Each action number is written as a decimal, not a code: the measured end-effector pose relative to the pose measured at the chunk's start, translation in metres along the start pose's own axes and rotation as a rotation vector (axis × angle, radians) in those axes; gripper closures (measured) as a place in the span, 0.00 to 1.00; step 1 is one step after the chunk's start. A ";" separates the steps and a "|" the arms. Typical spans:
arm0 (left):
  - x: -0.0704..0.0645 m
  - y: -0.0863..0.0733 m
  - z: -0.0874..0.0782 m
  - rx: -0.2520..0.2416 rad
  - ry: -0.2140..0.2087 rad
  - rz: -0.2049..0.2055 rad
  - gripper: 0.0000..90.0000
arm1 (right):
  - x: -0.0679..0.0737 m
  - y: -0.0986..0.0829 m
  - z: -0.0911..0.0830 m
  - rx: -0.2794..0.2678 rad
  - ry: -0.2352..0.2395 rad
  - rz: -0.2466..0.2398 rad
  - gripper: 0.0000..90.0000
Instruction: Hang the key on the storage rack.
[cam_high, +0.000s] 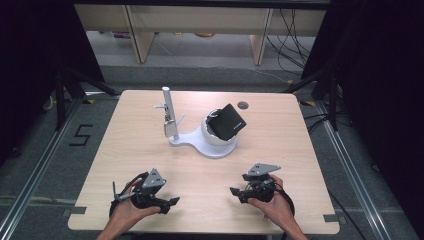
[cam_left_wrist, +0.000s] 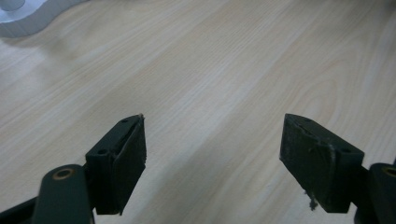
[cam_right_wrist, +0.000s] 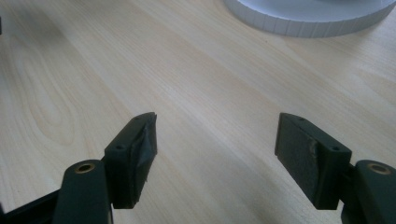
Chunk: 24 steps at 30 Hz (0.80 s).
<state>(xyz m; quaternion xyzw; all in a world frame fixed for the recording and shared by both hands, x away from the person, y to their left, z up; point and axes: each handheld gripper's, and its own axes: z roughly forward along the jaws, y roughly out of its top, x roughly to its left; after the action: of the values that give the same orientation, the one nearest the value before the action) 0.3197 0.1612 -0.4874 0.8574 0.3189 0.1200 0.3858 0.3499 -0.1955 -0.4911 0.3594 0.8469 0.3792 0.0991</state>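
Note:
A white stand (cam_high: 192, 141) sits at the middle of the wooden table (cam_high: 280, 130), with a thin upright post (cam_high: 167, 107) on its left and a round white cup on its right. A black box (cam_high: 227, 121) rests tilted in that cup. A small padlock-like piece (cam_high: 170, 127) hangs on the post. My left gripper (cam_high: 170, 204) lies near the front edge at the left, held by a hand, jaws wide apart and empty. My right gripper (cam_high: 235, 193) lies at the front right, also open and empty. The stand's base edge (cam_right_wrist: 308, 21) shows ahead of the right gripper (cam_right_wrist: 215, 154). The left gripper (cam_left_wrist: 212, 158) faces bare table, the base's corner (cam_left_wrist: 18, 18) far left.
A round cable hole (cam_high: 243, 105) sits near the table's far edge. Black cables (cam_high: 295, 35) and wooden furniture legs (cam_high: 260, 40) stand on the floor beyond. A floor mark "5" (cam_high: 80, 135) lies left of the table. Bare table surface separates the grippers from the stand.

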 end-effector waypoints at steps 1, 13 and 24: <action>-0.002 -0.003 0.000 -0.009 0.001 -0.007 0.25 | 0.000 0.000 0.000 -0.001 -0.001 0.000 0.34; -0.013 -0.024 -0.002 -0.017 0.020 -0.004 0.20 | 0.005 0.001 0.004 -0.014 0.003 -0.015 0.20; -0.011 -0.026 0.000 0.012 0.032 0.016 0.20 | 0.006 0.001 0.005 -0.016 0.002 -0.019 0.20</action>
<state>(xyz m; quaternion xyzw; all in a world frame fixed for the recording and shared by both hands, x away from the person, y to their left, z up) 0.2996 0.1671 -0.5057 0.8602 0.3187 0.1347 0.3746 0.3482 -0.1885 -0.4934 0.3500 0.8473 0.3855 0.1047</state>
